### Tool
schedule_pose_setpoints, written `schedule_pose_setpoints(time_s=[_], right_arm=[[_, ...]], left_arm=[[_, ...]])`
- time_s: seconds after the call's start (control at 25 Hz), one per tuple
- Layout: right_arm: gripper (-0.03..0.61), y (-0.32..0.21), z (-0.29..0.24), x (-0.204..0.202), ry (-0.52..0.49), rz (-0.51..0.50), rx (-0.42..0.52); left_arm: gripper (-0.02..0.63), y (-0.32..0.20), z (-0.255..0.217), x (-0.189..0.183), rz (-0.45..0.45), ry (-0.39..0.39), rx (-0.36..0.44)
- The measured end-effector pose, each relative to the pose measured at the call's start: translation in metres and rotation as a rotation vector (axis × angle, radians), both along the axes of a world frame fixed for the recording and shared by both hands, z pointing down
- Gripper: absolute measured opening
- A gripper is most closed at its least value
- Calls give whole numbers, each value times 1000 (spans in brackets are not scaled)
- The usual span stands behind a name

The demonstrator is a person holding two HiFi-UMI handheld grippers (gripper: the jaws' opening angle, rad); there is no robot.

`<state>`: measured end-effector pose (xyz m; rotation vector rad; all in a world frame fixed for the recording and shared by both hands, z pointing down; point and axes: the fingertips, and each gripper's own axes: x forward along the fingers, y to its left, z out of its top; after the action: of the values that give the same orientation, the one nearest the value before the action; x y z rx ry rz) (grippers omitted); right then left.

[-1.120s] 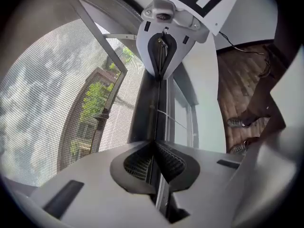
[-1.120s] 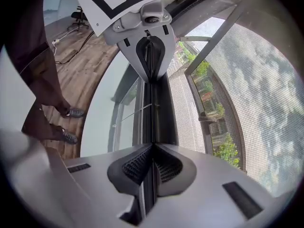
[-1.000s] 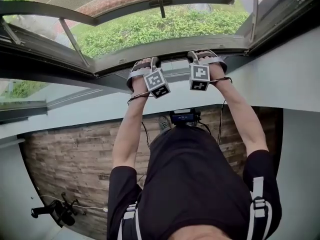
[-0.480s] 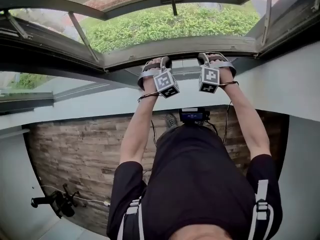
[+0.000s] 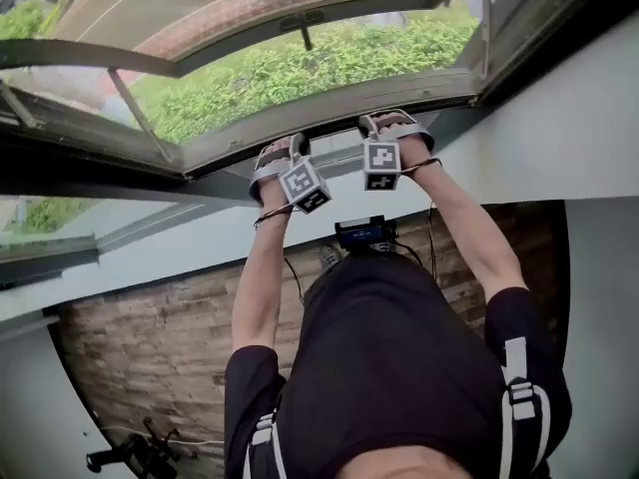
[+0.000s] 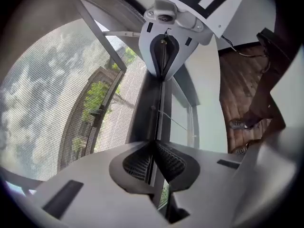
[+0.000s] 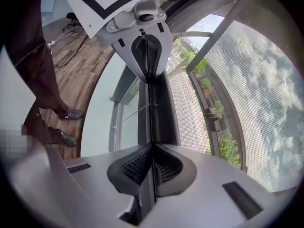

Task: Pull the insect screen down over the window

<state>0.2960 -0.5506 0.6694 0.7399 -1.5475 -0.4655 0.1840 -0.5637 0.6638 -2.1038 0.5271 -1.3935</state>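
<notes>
The insect screen's grey bottom bar [image 5: 329,108] runs across the open window, with the mesh [image 5: 300,63] above it and green bushes behind. My left gripper [image 5: 284,146] and right gripper [image 5: 385,122] sit side by side on this bar. In the left gripper view, the left gripper [image 6: 154,144] is shut on the bar's thin lip [image 6: 159,108]; the mesh [image 6: 42,103] fills the left. In the right gripper view, the right gripper [image 7: 152,146] is shut on the same lip [image 7: 151,108], mesh [image 7: 242,89] at right. Each view shows the other gripper clamped further along.
Dark window frames and a slanted stay arm [image 5: 130,103] flank the opening. A white wall [image 5: 559,128] lies below the sill, then a wooden floor [image 5: 140,337]. A black device [image 5: 364,234] hangs at the person's waist. A black object [image 5: 135,457] lies on the floor.
Both grippers have sunk a little with the bar still clamped between their jaws. The head camera's view has shifted sideways.
</notes>
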Motion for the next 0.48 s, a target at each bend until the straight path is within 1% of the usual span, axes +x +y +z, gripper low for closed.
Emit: schedule_pose_setpoints(time_s=[0.04,0.12,0.24,0.48], right_arm=[[18,1,-4,-8,-21,-19,-16],[20,8,-11,-1,-45,-17,-30],[20,14,-11,17,-13,5,-14],[20,14,-10,17,8,-5,16]], left_arm=[[23,-1,0,-6,-11,-18,8],[23,2,2,3,2,-35,27],[23,3,0,21,32,-40,52],[23,4,-1,21,35,-55,81]])
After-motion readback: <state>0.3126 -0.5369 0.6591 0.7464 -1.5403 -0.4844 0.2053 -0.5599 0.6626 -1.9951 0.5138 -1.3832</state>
